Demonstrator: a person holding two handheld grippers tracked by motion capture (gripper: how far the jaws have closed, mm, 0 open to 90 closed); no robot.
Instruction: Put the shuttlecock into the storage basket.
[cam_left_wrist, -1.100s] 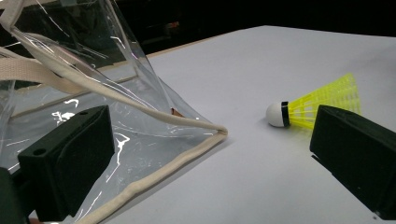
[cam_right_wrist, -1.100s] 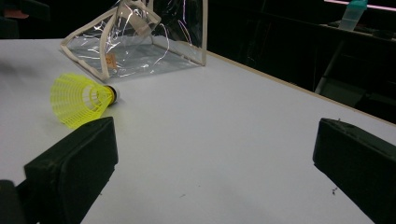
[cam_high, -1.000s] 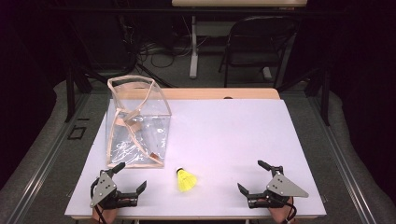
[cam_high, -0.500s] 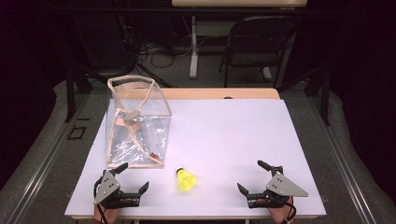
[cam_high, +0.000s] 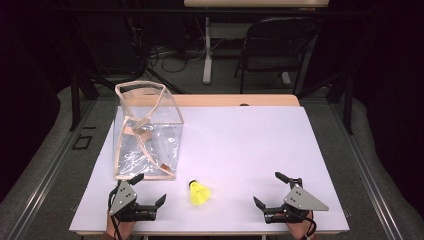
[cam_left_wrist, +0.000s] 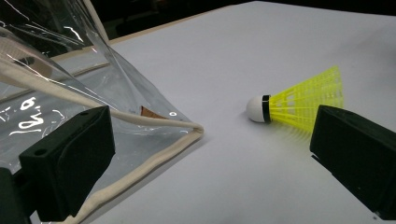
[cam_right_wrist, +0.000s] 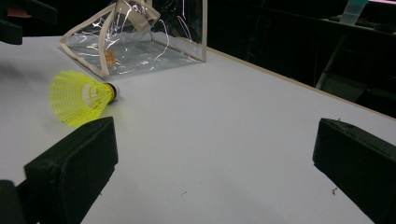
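Both grippers, left (cam_high: 145, 201) and right (cam_high: 272, 192), rest gaping and empty at the table's near edge. Shuttlecock (cam_high: 199, 193) lies at the left's three o'clock; likely next: grasp it, perhaps to bag (cam_high: 147, 132) it.

On the white table (cam_high: 240, 150), bare surface runs wide from centre out to 3 o'clock and up to 12. A clear bag (cam_high: 147, 135) stands at 9 to 10 o'clock, blocking that side. A yellow shuttlecock (cam_high: 199, 193) lies at 6 o'clock, just beside the bag's near corner, between the left gripper (cam_high: 145, 194) and the right gripper (cam_high: 270, 192), whose jaws are spread with nothing in them.
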